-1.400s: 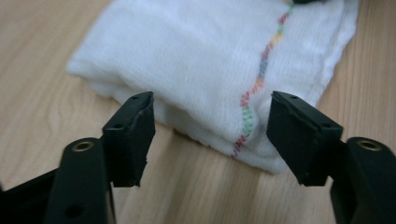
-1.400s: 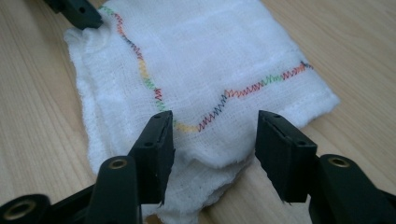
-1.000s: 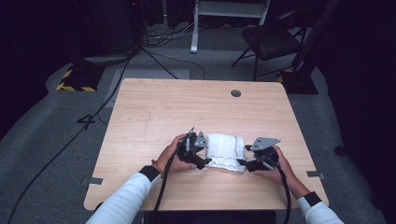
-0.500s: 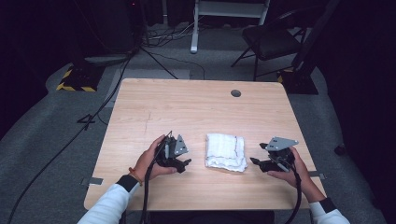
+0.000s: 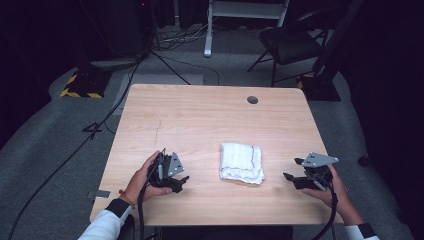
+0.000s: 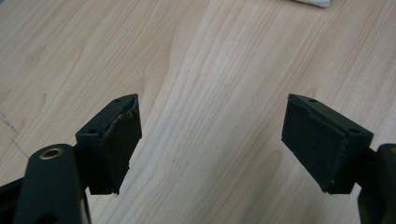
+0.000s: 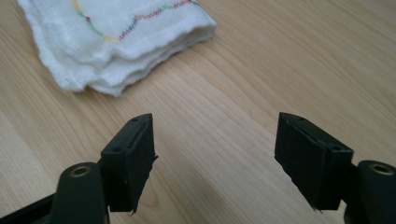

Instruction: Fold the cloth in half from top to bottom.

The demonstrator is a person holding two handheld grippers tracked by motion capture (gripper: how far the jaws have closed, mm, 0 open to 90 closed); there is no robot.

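Observation:
A folded white cloth (image 5: pixel 242 163) with a coloured stitched line lies flat on the wooden table (image 5: pixel 200 115), a little right of the middle. My left gripper (image 5: pixel 181 181) rests low over the table to the cloth's left, well apart from it, with its jaws pointing toward it. In the left gripper view the gripper (image 6: pixel 212 126) is open over bare wood, and a corner of the cloth (image 6: pixel 313 2) peeks in at the top edge. My right gripper (image 5: pixel 293 169) is off the cloth's right side. In the right gripper view it (image 7: pixel 215 140) is open and empty, the cloth (image 7: pixel 116 42) lying ahead and to the left.
A round cable hole (image 5: pixel 252 100) sits near the table's far edge. Beyond the table are a black chair (image 5: pixel 290 40), a white stand (image 5: pixel 240 10), floor cables (image 5: pixel 125 85) and a yellow-black striped block (image 5: pixel 80 86). A strip of tape (image 5: pixel 100 194) lies by the near left corner.
Both grippers were at the cloth's two sides a second ago. They have since drawn apart, the left one leftward and the right one rightward. The cloth lies free and folded.

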